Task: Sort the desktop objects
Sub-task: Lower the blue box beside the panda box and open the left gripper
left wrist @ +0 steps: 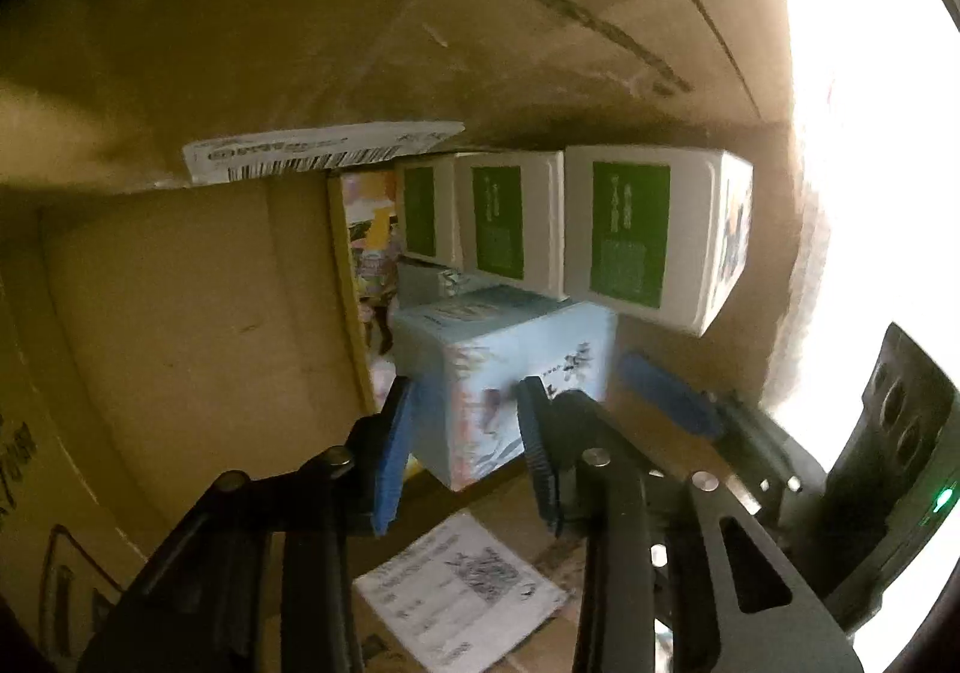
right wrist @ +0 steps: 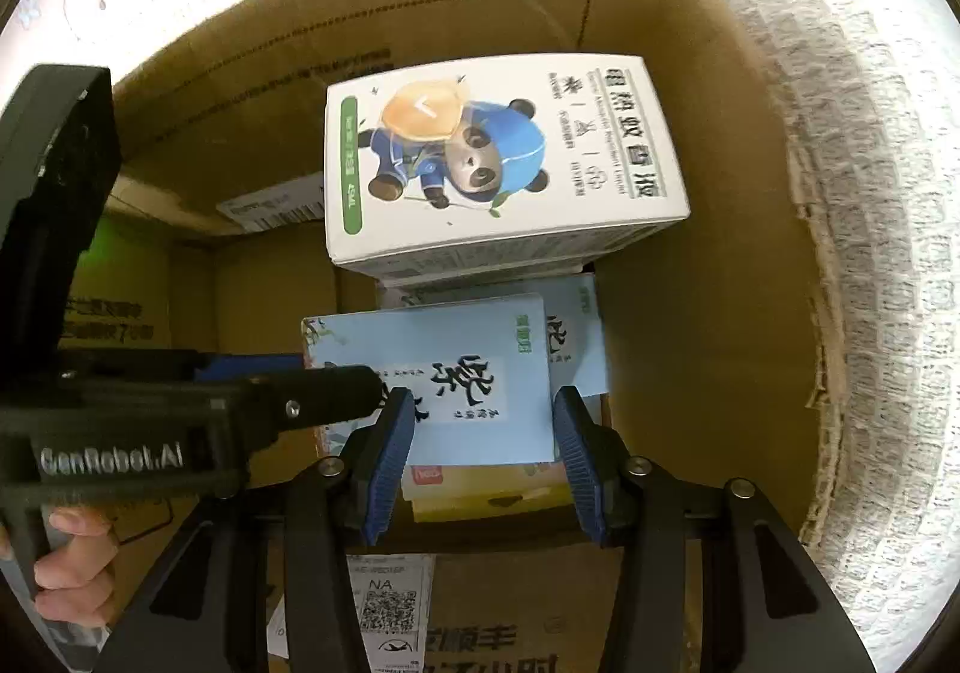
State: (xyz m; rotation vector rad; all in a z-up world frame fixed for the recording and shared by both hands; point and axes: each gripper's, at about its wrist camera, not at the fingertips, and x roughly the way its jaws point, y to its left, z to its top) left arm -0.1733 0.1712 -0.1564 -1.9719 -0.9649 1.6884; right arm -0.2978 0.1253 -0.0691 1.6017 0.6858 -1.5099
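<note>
Handling: light blue carton, judged light and stiff, thin card walls likely to dent under a hard squeeze; printed faces look smooth, possibly a little slick against rubber pads.
Hold point: best taken across the two narrow side walls, near mid-length, so the carton stays level and does not pivot.
Look of carton: pale blue, rectangular, white label panel with large black brush calligraphy, small green mark at one corner, faint bamboo sprig along an edge.
Place: inside the cardboard box, lying on a yellow carton, just beside a second pale blue carton, in front of the white panda carton.
Left gripper: spread apart, pads to either side of the pale blue carton's near corner; contact too blurred to tell, so no firm hold claimed.
Right gripper: released, blue pads flanking the carton's near end with a visible gap on each side.
Neighbours: row of white cartons with green panels standing upright behind; shipping label on the box wall; QR slip on the box floor.
Risk: crowding of both tools in the box, and nudging the stacked panda carton off its perch.
</note>
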